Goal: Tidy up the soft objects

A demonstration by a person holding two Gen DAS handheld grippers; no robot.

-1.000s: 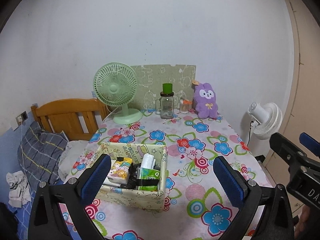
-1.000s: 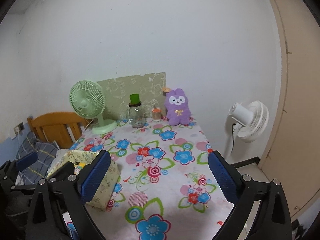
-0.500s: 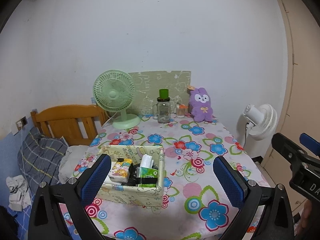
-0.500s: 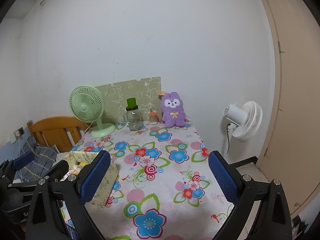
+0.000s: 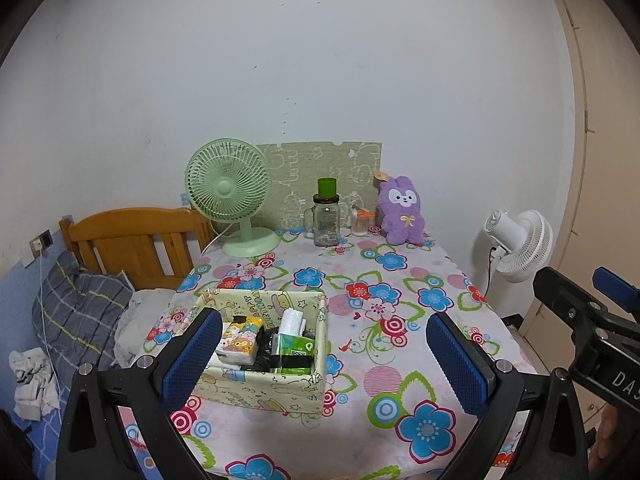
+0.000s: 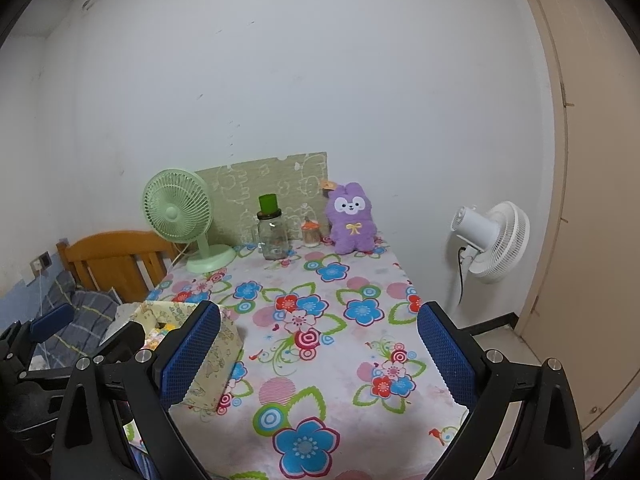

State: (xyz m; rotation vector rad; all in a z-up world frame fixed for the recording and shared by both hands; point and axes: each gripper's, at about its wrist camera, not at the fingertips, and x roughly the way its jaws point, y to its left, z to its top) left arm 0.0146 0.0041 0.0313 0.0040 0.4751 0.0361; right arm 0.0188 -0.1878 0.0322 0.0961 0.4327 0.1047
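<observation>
A purple plush rabbit [image 5: 401, 211] [image 6: 352, 220] sits upright at the far edge of the flowered table [image 5: 400, 308] [image 6: 340, 352], against the wall. A pale yellow fabric box [image 5: 262, 384] [image 6: 208, 360] stands near the table's front left, holding tissue packs [image 5: 239, 340] and a green packet [image 5: 294, 354]. My left gripper [image 5: 324, 364] hovers open above the front edge, just behind the box. My right gripper [image 6: 318, 356] is open too, over the table's near middle, with nothing between its fingers.
A green desk fan [image 5: 230, 196] [image 6: 180, 216], a glass jar with a green lid [image 5: 327, 218] [image 6: 273, 232] and a small orange-topped jar [image 5: 360, 222] line the back. A white floor fan [image 5: 518, 246] [image 6: 492, 240] stands right. A wooden headboard [image 5: 136, 240] and bedding [image 5: 76, 312] lie left.
Both grippers have pulled back and risen; the table and its objects look smaller and farther. Both stay open and empty.
</observation>
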